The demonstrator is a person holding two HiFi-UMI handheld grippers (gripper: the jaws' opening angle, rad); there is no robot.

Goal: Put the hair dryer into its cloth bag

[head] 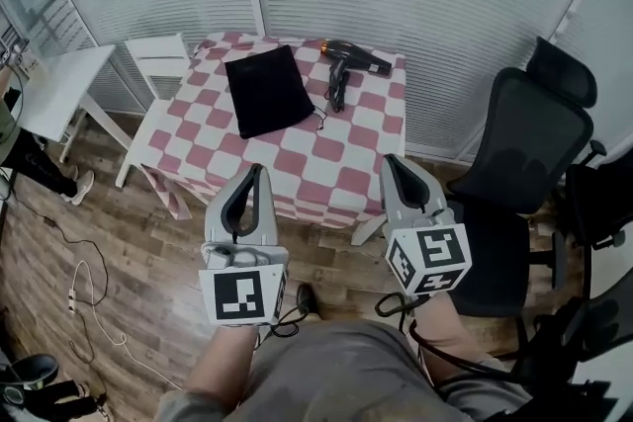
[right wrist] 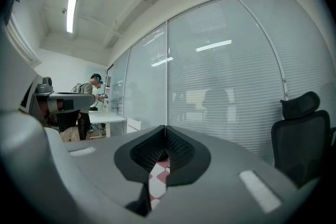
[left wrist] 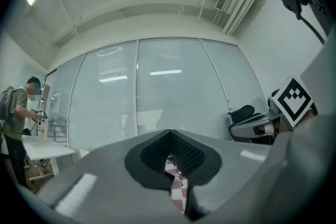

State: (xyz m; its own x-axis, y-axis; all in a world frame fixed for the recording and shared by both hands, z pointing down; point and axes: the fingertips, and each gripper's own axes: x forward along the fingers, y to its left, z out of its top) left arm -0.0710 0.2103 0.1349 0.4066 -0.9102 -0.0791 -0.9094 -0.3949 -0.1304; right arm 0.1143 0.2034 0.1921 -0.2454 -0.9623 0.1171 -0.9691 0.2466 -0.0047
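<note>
Left claw [head: 259,170]: jaws are meeting at the tips, nothing between them. Right claw [head: 389,159]: same, closed and empty. You're holding both about level, side by side, pointing at the table [head: 326,168]. Both are sitting short of its near edge and touching nothing.

Hair dryer [head: 348,57] is lying at the far right of the table, orange end to the left, handle pointing toward you. Its cord [head: 337,94] is bundled at the handle's near end. Bag [head: 267,91] is lying flat just left of the dryer, apart from it. The drawstring [head: 318,120] is trailing off its near right corner, so I'm reading the mouth as the near edge; can't confirm from here.

Step in hand, as I'm judging it: getting in and opening up. Nothing is bagged yet.

- Be opening both claws before you're over the tablecloth.
- I'm suggesting left on the bag: pinch one layer only at the mouth and lift so it's gaping.
- Right on the dryer at the handle; the body is looking round and likely to slip.
- Be watching the cord. Loose, it's probably catching on the hem, so feed it in with the handle.
- Office chair [head: 514,143] is crowding the right side, so keep that elbow in.
</note>
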